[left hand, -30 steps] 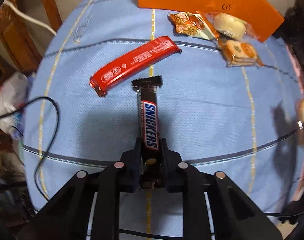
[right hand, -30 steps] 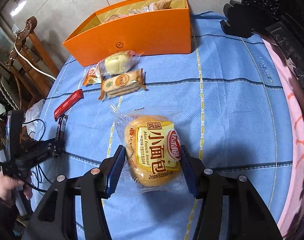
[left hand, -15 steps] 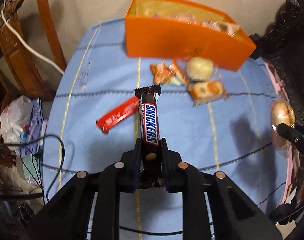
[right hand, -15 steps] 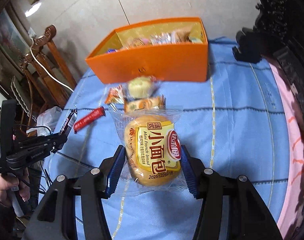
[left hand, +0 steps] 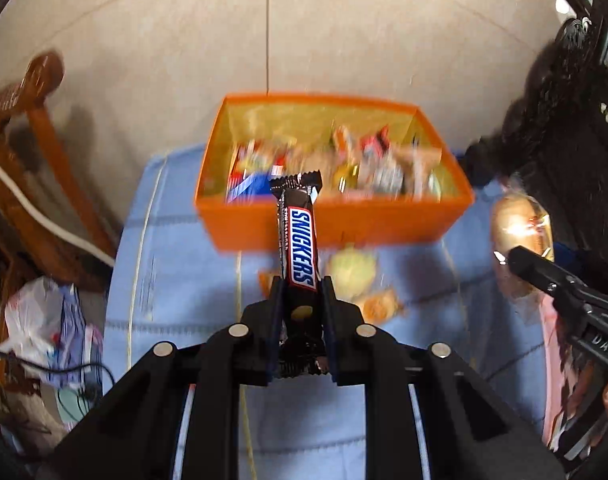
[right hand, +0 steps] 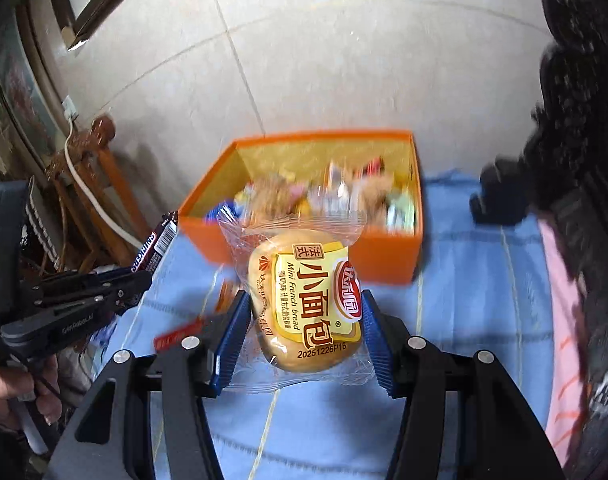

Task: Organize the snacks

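You are holding a Snickers [left hand: 300, 248] in the left hand-held gripper [left hand: 301, 312], clamped narrow near its tail, and a bread pack [right hand: 305, 300] between the pads of the right hand-held gripper [right hand: 304, 332]. Both are hanging over the surface, short of the orange box [left hand: 331, 220] at its far edge. The bar, gripped so low, could be swinging loose; the slick bread wrapper might be slipping. Only the left view is showing what look like blurred snacks [left hand: 351, 276] lying before the box.

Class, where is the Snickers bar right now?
In the left wrist view, the Snickers bar is clamped in the left gripper, raised before the orange box.
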A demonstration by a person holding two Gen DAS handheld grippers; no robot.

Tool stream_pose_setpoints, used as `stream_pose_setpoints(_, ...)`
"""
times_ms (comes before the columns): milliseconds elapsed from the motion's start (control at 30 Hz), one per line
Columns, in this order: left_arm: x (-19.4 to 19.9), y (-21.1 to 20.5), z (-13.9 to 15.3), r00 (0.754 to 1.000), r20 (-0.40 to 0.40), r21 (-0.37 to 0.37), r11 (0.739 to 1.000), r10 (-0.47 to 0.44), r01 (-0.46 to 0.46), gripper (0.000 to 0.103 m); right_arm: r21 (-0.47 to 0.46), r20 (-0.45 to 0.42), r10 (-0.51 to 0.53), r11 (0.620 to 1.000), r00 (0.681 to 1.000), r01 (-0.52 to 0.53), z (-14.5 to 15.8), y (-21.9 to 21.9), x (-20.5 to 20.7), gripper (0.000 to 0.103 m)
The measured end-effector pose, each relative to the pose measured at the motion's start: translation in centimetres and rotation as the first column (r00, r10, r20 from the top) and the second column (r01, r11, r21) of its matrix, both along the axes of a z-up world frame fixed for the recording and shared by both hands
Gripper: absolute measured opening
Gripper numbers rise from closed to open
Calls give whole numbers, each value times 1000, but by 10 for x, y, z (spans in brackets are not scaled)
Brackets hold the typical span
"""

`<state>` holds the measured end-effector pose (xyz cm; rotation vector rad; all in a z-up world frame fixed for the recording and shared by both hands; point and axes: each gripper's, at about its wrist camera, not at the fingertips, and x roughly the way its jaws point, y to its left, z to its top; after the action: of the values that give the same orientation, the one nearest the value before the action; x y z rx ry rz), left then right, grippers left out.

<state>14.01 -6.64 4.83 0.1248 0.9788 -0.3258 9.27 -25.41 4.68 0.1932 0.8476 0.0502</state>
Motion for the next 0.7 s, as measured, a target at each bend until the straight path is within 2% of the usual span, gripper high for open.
stream_pose_setpoints(100, 27, -15, 16, 999, 43, -10, 1000, -3, 4, 17, -24, 29, 1, 1000, 1000, -1, 14, -4, 30, 56)
stream_pose_setpoints(267, 80, -37, 23, 998, 56, -41, 999, -1, 3, 14, -46, 24, -11, 999, 1000, 12, 16, -12, 82, 56)
stream_pose_setpoints(367, 104, -50, 18, 998, 56, -38, 999, -12, 14, 13, -56, 5, -14, 998, 1000, 14, 6, -13, 112, 56)
stream_pose_setpoints(467, 131, -54, 0, 1000, 25, -26, 1000, 12, -11, 13, -68, -76, -38, 997, 996, 33, -18, -18, 142, 57)
stream_pose_setpoints(500, 137, -52, -6, 1000, 2, -34, 999, 26, -26, 19, -66, -106, -46, 997, 993, 39, -27, -19, 147, 60)
stream_pose_setpoints(533, 142, -48, -12, 999, -27, -46, 998, 47, -49, 30, -80, -129, -76, 995, 989, 66, -33, -21, 150, 70)
stream_pose_setpoints(567, 145, -42, -17, 996, -47, -51, 996, 74, -77, 57, -97, -126, -98, 992, 987, 86, -34, -22, 149, 79)
stream_pose_setpoints(600, 144, -36, -19, 995, -31, -51, 994, 92, -94, 71, -99, -94, -97, 991, 991, 88, -33, -22, 144, 81)
stream_pose_setpoints(633, 141, -31, -18, 994, 10, -38, 993, 110, -109, 71, -102, -83, -86, 992, 993, 77, -35, -21, 141, 82)
stream_pose_setpoints(700, 137, -28, -17, 993, 37, -15, 994, 109, -109, 71, -114, -96, -87, 991, 992, 76, -39, -19, 134, 82)
